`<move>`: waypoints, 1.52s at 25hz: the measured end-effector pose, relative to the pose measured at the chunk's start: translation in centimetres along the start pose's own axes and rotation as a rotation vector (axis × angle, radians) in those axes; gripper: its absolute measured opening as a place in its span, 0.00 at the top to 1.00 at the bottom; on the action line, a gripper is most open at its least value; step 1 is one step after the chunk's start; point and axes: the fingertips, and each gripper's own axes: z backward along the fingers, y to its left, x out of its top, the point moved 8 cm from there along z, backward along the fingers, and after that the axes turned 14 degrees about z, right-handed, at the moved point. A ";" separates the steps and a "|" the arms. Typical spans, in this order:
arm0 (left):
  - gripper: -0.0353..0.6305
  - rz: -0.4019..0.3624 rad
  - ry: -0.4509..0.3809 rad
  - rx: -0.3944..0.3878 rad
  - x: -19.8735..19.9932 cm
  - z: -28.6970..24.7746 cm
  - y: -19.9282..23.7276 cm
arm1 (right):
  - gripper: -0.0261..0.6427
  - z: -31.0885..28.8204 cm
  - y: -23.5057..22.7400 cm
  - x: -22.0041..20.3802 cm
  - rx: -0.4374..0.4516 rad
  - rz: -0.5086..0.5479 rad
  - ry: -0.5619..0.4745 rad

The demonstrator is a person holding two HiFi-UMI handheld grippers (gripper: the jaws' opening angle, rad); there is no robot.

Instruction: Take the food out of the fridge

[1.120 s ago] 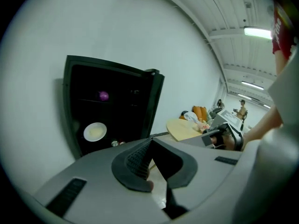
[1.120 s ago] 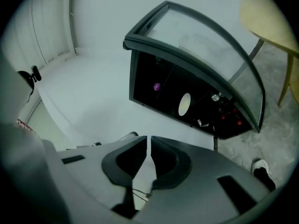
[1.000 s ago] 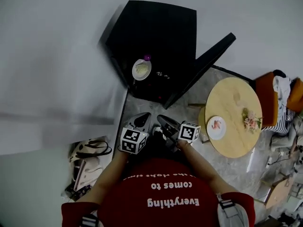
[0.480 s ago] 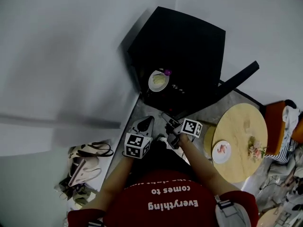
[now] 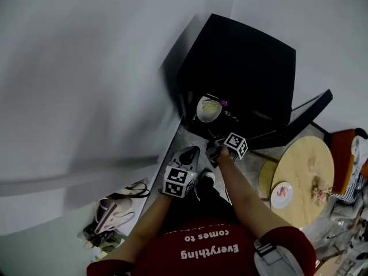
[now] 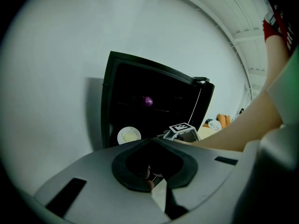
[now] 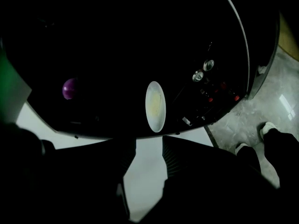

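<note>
The black fridge (image 5: 241, 68) stands open, its door (image 5: 305, 117) swung out to the right. Inside, a white plate of pale food (image 5: 208, 109) sits on a lower shelf, with a purple round item (image 5: 223, 103) behind it. In the right gripper view the plate (image 7: 155, 105) is straight ahead of my right gripper (image 7: 148, 143). Its jaws have just been opening and stand apart with nothing between them. My left gripper (image 6: 152, 140) hangs back from the fridge, jaws together and empty. It sees the plate (image 6: 129, 135) and the purple item (image 6: 147, 101).
Drink cans (image 7: 203, 70) and small bottles stand in the fridge to the right of the plate. A round wooden table (image 5: 307, 165) with a plate (image 5: 282, 190) and flowers (image 5: 319, 193) stands at the right. Bags (image 5: 112, 209) lie on the floor at the left.
Both grippers have moved closer to the fridge. The right one has reached ahead and down to the fridge's opening, and its jaws have parted. The left gripper trails behind it.
</note>
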 end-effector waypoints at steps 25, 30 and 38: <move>0.94 0.006 0.165 -0.083 -2.3 1.5 5.1 | 0.92 -7.3 -3.2 1.5 -0.127 -0.126 -0.190; 0.94 -0.005 0.186 -0.096 -2.5 1.3 5.2 | 0.92 -6.6 -3.5 1.0 -0.086 -0.133 -0.181; 0.94 -0.044 0.210 -0.142 -1.9 0.4 4.4 | 0.92 -3.2 -2.5 -0.1 -0.010 -0.102 -0.128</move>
